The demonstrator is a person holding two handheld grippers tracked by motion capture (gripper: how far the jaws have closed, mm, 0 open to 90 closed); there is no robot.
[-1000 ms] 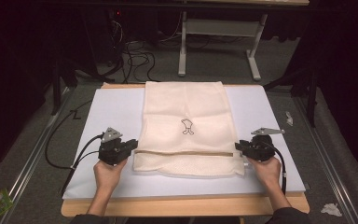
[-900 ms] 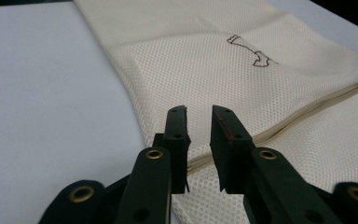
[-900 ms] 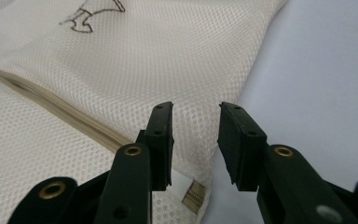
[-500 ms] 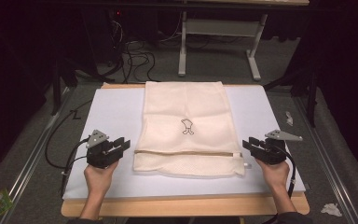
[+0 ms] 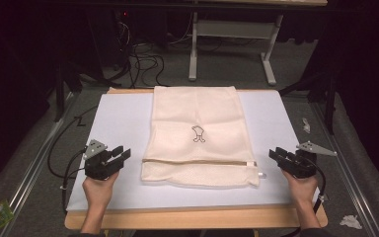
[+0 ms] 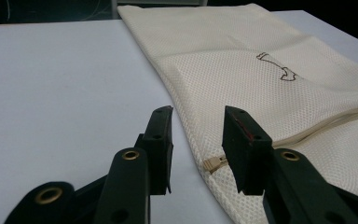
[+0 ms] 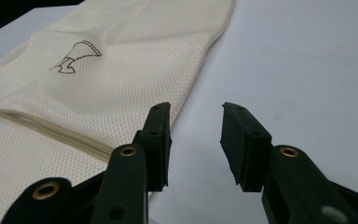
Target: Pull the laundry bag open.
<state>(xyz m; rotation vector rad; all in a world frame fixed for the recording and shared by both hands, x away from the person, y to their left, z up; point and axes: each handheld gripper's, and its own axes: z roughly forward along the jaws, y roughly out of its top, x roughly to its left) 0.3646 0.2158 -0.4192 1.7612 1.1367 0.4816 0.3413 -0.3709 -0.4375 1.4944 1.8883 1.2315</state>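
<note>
Left claw [image 5: 121,154] and right claw [image 5: 276,154], jaws apart, flank mesh bag [image 5: 196,133].

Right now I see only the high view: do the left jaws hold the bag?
Observer: No. The left gripper has just been opening; nothing is between its jaws, and the bag lies just ahead.
Operator: Anything at the zip's end there?
Observer: A small beige tab sticks out at the bag's edge, beside the jaw nearer the bag.
Operator: And the right side?
Observer: The right gripper has also just been opening; its jaws stand empty over the mat, beside the bag's edge.
</note>
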